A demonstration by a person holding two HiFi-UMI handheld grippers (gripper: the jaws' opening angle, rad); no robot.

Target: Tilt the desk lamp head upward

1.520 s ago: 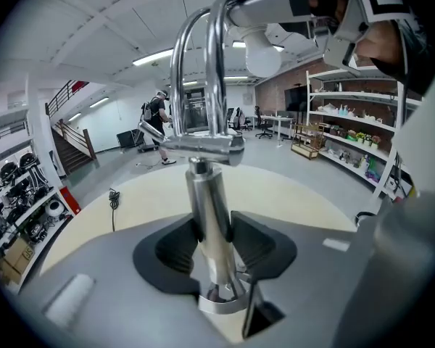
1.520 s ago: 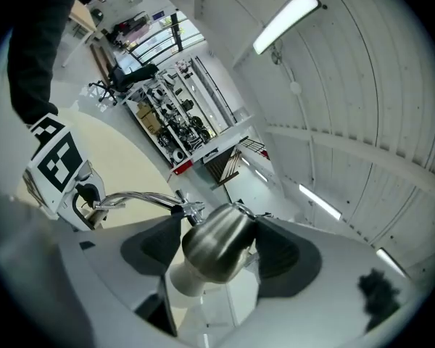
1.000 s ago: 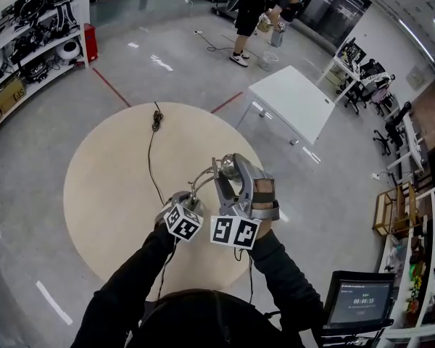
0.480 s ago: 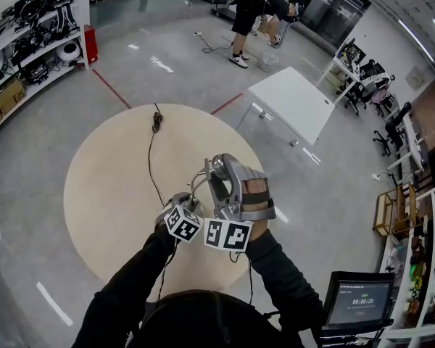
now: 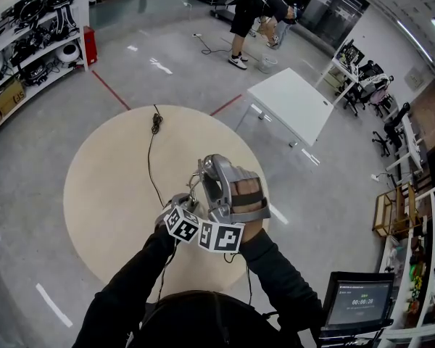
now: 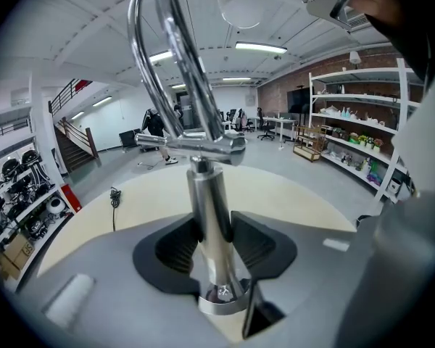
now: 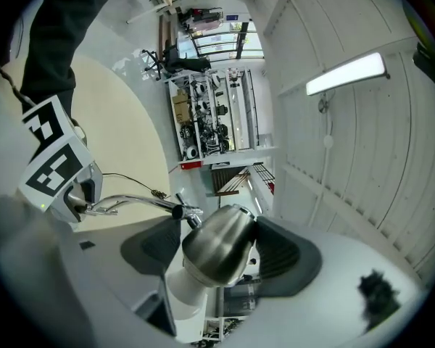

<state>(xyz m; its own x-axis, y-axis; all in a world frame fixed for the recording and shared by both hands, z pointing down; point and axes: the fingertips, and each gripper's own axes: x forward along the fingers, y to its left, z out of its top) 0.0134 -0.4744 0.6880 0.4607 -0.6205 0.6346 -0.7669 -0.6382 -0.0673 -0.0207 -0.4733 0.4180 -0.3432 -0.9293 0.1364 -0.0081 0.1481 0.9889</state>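
Observation:
The desk lamp stands on the round beige table (image 5: pixel 109 187). Its chrome post (image 6: pixel 209 223) rises between the black pads (image 6: pixel 175 246) of my left gripper (image 6: pixel 216 243), which is shut on it just above the base. The curved chrome arm (image 6: pixel 154 64) loops up from there to the bulb (image 6: pixel 241 6). My right gripper (image 7: pixel 219 251) is shut on the brushed-metal lamp head (image 7: pixel 219 241), whose white bulb (image 7: pixel 185 290) points toward the camera. In the head view the right gripper (image 5: pixel 212 174) covers most of the head, close beside the left gripper (image 5: pixel 183 207).
The lamp's black cord (image 5: pixel 152 147) runs across the round table to its far edge. A white rectangular table (image 5: pixel 293 101) stands beyond on the right. Shelves (image 5: pixel 25 31) line the left wall. People (image 5: pixel 255 9) stand far back. A monitor (image 5: pixel 359 299) is at lower right.
The right gripper has moved left in the head view with the lamp head and has rolled a little. The left gripper has stayed in place on the post.

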